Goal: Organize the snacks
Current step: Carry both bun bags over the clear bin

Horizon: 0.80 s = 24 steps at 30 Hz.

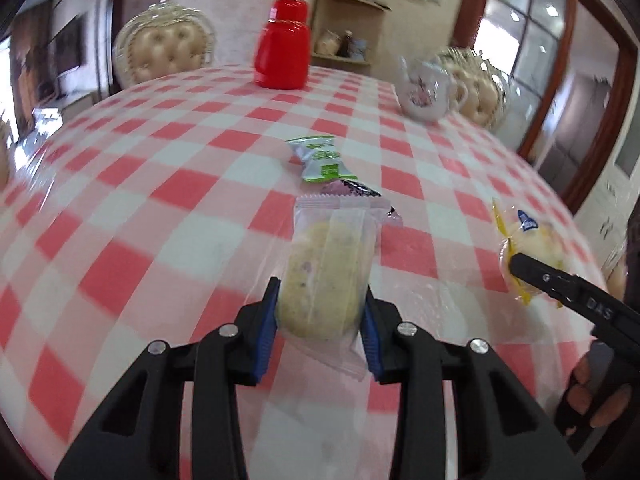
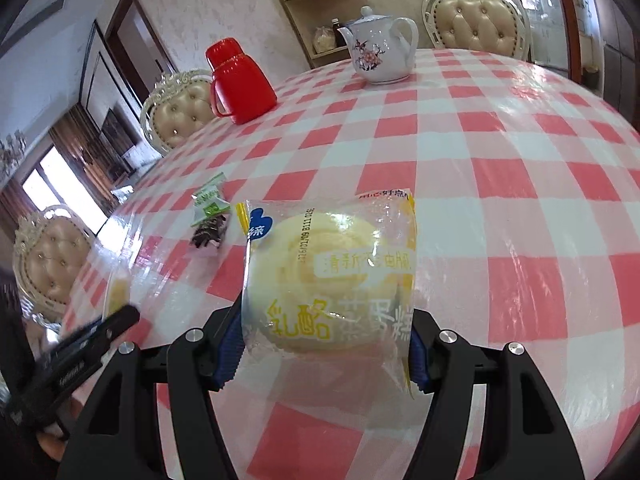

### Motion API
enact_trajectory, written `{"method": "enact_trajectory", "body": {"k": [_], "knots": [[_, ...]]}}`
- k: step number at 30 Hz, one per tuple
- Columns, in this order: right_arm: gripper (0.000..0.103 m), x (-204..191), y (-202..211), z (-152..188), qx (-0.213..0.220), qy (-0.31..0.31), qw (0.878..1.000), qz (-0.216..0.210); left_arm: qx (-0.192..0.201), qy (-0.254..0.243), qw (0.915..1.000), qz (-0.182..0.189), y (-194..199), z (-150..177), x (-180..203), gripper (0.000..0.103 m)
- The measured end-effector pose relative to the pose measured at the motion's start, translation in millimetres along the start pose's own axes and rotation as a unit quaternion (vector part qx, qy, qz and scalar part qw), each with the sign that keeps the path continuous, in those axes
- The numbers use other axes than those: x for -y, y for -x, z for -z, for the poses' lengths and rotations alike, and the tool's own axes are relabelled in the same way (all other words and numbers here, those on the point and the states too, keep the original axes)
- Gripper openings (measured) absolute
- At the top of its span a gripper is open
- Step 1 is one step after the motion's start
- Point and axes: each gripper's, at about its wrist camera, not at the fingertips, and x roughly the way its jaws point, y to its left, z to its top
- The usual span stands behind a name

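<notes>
Snacks both pinched: left hand-held gripper [image 1: 320, 316] squeezes cookie pack [image 1: 328, 272], right hand-held gripper [image 2: 324, 344] the yellow cake bag [image 2: 328, 272], so set them gently beside the green packet [image 1: 320, 160].

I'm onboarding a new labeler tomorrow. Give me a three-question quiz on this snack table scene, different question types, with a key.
1. True or false: the left gripper is shut on the clear-wrapped oblong speckled cake.
2. Multiple choice: the right gripper holds A) the green-and-white snack packet, B) the round yellow cream cake in clear wrapper, C) the red plastic flask.
3. Fill in: the white floral teapot stands on a red-and-white ____ tablecloth.

Key: 1 true; 2 B; 3 checked.
</notes>
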Motion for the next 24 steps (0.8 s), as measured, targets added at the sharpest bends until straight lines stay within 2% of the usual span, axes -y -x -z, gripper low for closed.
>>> {"method": "enact_trajectory", "body": {"k": [6,12,18,24], "knots": [[0.064,-16.7,40.2,45.1,0.0,-0.004,0.999,-0.032,0.015,0.016,0.9997,0.011,38.2,36.2,2.9,0.037],[0.064,-31.8,72.9,87.8,-0.005,0.016,0.999,-0.039,0.028,-0.001,0.9995,0.014,72.3,61.8,15.0,0.037],[0.064,-46.4,95.6,113.2,-0.005,0.042,0.998,-0.035,0.025,-0.03,0.9992,0.009,97.4,87.7,27.1,0.037],[0.064,-62.9,113.0,132.1,-0.007,0.068,0.997,-0.035,0.027,-0.045,0.9986,0.003,125.0,111.5,23.3,0.037]]}}
